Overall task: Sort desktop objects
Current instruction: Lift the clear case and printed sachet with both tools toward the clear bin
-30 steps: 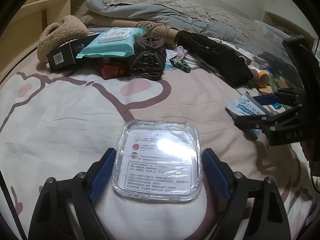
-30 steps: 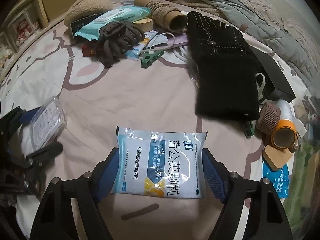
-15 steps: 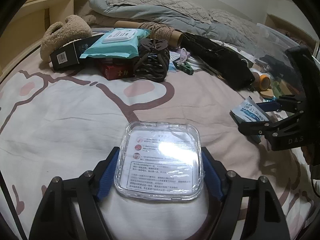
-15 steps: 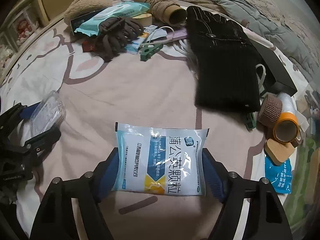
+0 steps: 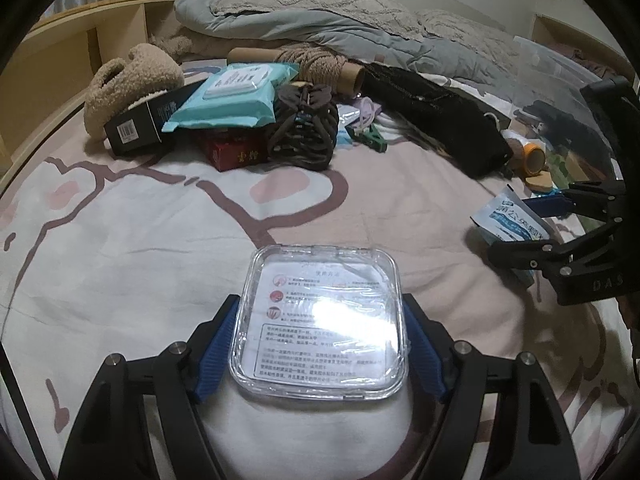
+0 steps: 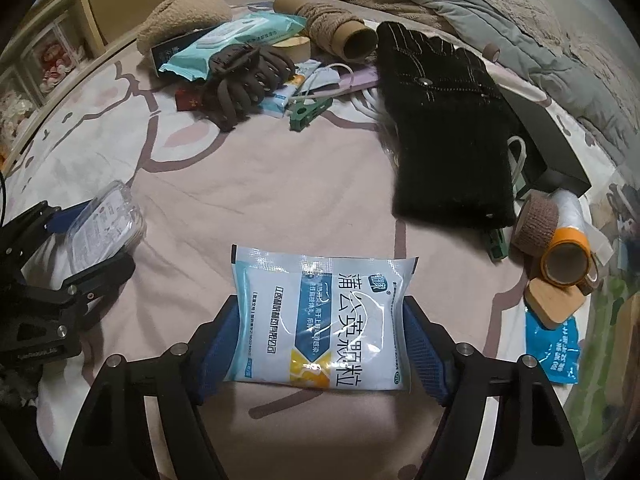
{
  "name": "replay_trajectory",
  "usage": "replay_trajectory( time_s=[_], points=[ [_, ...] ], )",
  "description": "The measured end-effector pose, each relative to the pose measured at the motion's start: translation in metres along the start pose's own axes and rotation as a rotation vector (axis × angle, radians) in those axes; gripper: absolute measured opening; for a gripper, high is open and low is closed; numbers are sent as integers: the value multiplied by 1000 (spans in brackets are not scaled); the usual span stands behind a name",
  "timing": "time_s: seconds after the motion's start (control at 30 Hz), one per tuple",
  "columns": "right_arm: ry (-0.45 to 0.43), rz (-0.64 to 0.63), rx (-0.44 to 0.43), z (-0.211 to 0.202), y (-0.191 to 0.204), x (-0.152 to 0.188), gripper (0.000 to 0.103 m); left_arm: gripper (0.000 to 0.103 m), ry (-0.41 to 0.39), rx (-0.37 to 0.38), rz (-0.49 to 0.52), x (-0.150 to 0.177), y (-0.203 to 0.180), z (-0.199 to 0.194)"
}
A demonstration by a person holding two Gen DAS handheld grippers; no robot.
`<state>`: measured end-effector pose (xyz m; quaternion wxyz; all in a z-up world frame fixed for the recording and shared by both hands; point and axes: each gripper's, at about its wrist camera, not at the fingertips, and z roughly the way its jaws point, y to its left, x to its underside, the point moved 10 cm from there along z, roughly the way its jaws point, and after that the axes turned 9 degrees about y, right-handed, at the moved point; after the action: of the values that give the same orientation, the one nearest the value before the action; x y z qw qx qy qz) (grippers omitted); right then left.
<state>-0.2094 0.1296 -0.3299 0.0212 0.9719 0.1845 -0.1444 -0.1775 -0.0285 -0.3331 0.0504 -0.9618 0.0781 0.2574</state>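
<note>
- Left gripper (image 5: 320,344): blue-padded fingers (image 5: 218,350) pressed against the two opposite sides of a clear plastic case (image 5: 320,320), gripping it; the case sits low over the bedsheet (image 5: 140,240), front half projecting beyond the pads.
- Clear plastic case: square, rounded corners, printed leaflet inside. Judged light, rigid, with smooth, slippery walls; may crack or pop open under hard squeeze. Best held across flat side walls, near mid-length, as now.
- Right gripper (image 6: 320,344): fingers (image 6: 424,350) closed on both side edges of a medicine sachet (image 6: 320,320), blue-white with Chinese print, held flat just above the bed.
- Medicine sachet: judged light, soft, granular fill, glossy film; likely to buckle or sag if pinched at edges alone. Firmer hold would be across the filled middle.
- Unsorted heap at far side of bed: wet wipes pack (image 5: 236,96), brown hair claw (image 6: 244,76), green clothes peg (image 6: 308,110), black knit glove (image 6: 444,128), cardboard tube with twine (image 6: 340,36), red box (image 5: 236,152).
- Right-hand group: orange tape roll (image 6: 566,262), brown bandage roll (image 6: 536,218), wooden block (image 6: 554,304), blue sachet (image 6: 554,350).
</note>
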Motion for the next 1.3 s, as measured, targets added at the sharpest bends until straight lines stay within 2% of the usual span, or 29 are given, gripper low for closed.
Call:
replay_trajectory(
  time_s=[0.23, 0.47, 0.63, 0.87, 1.13, 1.3],
  points=[
    [-58, 18, -11, -29, -1, -12, 77, 77, -44, 15, -4, -21, -6, -27],
    [-158, 52, -29, -88, -6, -21, 77, 77, -107, 28, 10, -46, -23, -71],
    [-227, 85, -7, -133, -14, -20, 77, 77, -145, 26, 45, -61, -37, -101],
    [-327, 127, 53, -191, -29, -20, 77, 77, -198, 53, 59, -90, -54, -145],
    [-395, 144, 148, -248, -44, -19, 77, 77, -305, 64, 121, -136, -80, -209],
    [-470, 199, 182, -294, -65, -22, 77, 77, -376, 73, 157, -163, -99, -245]
  ],
)
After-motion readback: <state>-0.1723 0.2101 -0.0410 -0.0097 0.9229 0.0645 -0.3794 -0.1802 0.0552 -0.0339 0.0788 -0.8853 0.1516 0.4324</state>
